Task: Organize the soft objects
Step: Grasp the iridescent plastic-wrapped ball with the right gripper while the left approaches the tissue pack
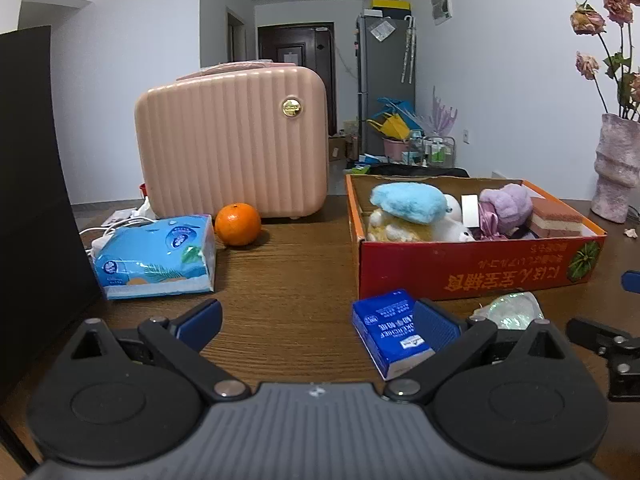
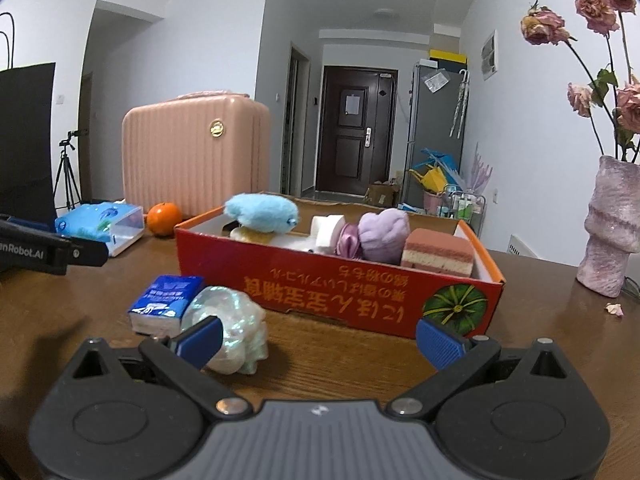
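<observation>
On the brown table stands a red cardboard box [image 1: 472, 268] [image 2: 340, 294] holding a blue plush [image 1: 408, 202] [image 2: 262, 212], a purple plush [image 1: 506, 208] [image 2: 382, 236], a white plush [image 1: 452, 224] and a pink layered sponge [image 1: 556, 220] [image 2: 438, 254]. A small blue tissue pack [image 1: 386, 330] [image 2: 166, 300] lies in front of the box, touching the inner side of my left gripper's right finger. My left gripper [image 1: 318, 324] is open. An iridescent soft pouch [image 1: 512, 310] [image 2: 232, 332] lies beside the pack, against my right gripper's left finger. My right gripper [image 2: 320, 340] is open with nothing held.
A large blue tissue pack [image 1: 156, 256] [image 2: 100, 224], an orange [image 1: 238, 224] [image 2: 164, 218] and a pink suitcase [image 1: 236, 148] [image 2: 192, 152] stand at the back left. A black bag [image 1: 28, 200] is at the far left, a vase of dried roses [image 1: 616, 168] [image 2: 612, 228] at the right.
</observation>
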